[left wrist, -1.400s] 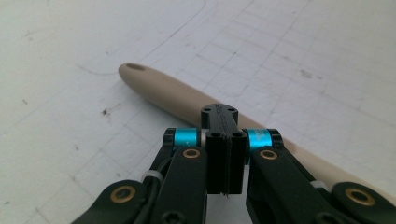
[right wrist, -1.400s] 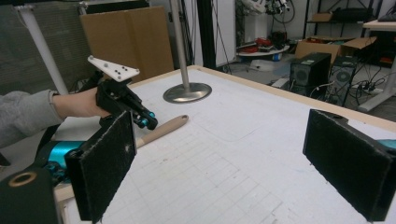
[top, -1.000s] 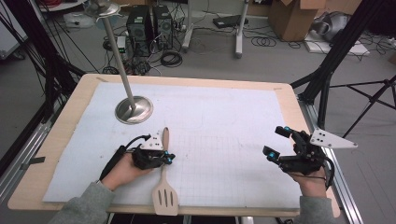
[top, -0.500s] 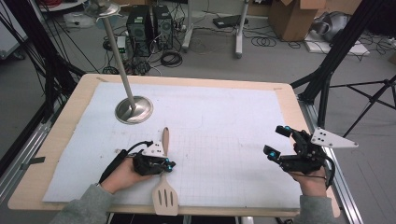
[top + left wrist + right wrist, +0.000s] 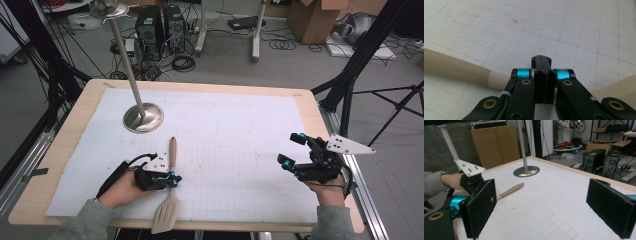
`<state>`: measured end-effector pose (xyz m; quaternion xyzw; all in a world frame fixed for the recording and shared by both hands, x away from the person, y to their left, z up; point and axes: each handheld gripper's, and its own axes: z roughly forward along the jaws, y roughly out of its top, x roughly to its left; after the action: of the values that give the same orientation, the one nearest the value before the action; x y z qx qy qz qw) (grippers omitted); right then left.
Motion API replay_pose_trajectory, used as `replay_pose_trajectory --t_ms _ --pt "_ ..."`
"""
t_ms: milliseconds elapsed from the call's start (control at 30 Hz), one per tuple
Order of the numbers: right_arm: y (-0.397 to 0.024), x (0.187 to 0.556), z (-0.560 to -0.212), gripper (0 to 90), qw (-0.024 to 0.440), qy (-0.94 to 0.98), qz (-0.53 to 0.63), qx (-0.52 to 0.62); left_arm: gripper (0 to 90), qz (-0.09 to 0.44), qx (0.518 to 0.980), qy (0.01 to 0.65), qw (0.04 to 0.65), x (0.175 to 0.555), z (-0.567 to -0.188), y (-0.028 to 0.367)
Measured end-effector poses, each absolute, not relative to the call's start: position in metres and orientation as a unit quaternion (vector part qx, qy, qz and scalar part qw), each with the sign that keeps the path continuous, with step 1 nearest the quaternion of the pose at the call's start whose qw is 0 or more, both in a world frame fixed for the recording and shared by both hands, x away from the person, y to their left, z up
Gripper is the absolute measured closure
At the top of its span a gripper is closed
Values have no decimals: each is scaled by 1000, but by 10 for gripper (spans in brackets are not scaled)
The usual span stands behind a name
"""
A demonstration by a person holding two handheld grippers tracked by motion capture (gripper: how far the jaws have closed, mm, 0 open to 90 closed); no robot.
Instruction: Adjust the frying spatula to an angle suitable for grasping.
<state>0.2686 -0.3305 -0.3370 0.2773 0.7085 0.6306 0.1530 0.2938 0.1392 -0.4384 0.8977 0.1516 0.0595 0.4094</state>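
Note:
A beige wooden spatula (image 5: 172,155) lies on the white grid mat (image 5: 240,130), handle pointing away from me and slotted blade over the near edge. My left gripper (image 5: 172,179) sits across the spatula's neck. In the left gripper view its jaws (image 5: 541,62) are pressed together over the spatula (image 5: 456,67), which runs crosswise beneath them; nothing shows between them. My right gripper (image 5: 291,149) hovers at the mat's right side, open wide with nothing between its pads (image 5: 480,207). The spatula handle (image 5: 510,190) shows beyond it.
A metal stand with a round base (image 5: 143,117) and a slanted pole rises at the mat's far left; its base (image 5: 526,171) shows in the right gripper view too. The wooden table's rim (image 5: 75,115) frames the mat. Computers, cables and boxes lie on the floor beyond.
My left gripper has slid a little toward the near edge along the spatula, from beside the handle to the neck. The right gripper has barely moved.

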Motion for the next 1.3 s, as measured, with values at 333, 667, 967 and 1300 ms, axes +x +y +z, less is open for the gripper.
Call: replay_pose_trajectory --t_ms 333,667,967,1300 --pt "-320 279 -338 85 140 713 631 270 897 53 892 162 419 290 -440 154" --pt "-309 291 -337 85 127 718 633 260 896 77 881 169 436 287 -437 169" --pt "-309 290 -336 86 130 717 635 258 895 120 862 237 431 309 -437 199" --pt "-314 286 -338 86 135 717 632 263 895 124 865 261 411 324 -444 200"
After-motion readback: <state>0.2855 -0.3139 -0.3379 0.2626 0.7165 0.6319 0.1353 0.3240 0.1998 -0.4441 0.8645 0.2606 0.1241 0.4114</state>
